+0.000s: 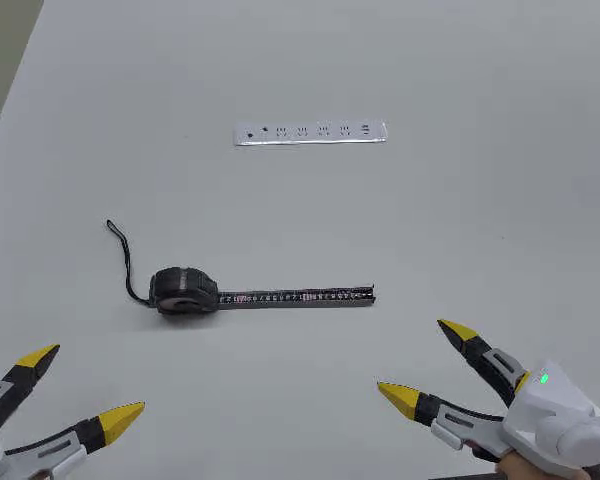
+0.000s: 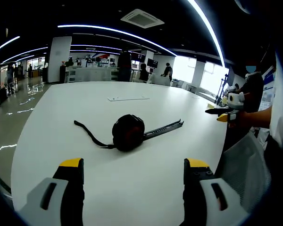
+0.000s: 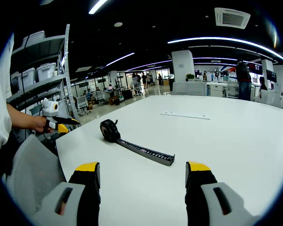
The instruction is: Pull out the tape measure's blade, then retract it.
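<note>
A black tape measure (image 1: 184,291) lies on the white table (image 1: 460,220), its blade (image 1: 298,297) drawn out to the right and a black wrist strap (image 1: 123,255) trailing off to the left. My left gripper (image 1: 80,388) is open at the lower left, well short of the case (image 2: 128,132). At the lower right my right gripper (image 1: 428,362) is open too, a little below the blade's hooked end (image 3: 168,159). Nothing is between either pair of jaws. In the right gripper view the case (image 3: 110,130) sits beyond the blade (image 3: 145,151).
A white power strip (image 1: 311,133) lies flat farther back on the table. The table's left edge (image 1: 10,75) meets the floor at the upper left. Shelves with bins (image 3: 37,73) and several people stand in the room behind.
</note>
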The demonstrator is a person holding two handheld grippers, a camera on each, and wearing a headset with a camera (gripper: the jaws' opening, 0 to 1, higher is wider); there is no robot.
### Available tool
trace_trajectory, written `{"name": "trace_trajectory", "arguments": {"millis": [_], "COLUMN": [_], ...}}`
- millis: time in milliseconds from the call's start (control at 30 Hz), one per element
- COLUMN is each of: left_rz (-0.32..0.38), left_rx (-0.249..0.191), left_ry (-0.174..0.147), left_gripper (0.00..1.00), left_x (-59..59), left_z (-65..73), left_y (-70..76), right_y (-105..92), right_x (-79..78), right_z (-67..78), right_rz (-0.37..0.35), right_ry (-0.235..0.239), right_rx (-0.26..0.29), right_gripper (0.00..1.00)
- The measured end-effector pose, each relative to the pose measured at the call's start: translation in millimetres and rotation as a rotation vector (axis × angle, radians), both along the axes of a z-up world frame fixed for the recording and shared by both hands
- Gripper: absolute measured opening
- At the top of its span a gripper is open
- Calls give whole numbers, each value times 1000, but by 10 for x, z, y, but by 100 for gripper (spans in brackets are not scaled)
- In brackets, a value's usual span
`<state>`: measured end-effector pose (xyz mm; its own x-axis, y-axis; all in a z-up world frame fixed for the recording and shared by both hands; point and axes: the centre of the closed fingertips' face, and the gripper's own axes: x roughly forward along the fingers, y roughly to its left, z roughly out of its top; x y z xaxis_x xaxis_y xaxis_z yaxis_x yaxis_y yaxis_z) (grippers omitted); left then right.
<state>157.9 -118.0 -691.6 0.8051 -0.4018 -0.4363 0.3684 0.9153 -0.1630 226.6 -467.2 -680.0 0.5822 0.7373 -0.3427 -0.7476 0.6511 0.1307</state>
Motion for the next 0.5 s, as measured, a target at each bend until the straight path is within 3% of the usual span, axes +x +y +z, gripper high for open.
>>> {"name": "trace_trajectory", "arguments": {"millis": [500], "left_rz": [-11], "left_rx": [-11], "left_ry": [-1], "left_gripper": [85], "left_x": [-7], "left_z": [-17], "left_y": [-30], "right_y": [2], "right_x": [-29], "right_z": [22], "right_rz": [-4], "right_ry": [2], "right_rx": [0], "right_gripper": [74]}}
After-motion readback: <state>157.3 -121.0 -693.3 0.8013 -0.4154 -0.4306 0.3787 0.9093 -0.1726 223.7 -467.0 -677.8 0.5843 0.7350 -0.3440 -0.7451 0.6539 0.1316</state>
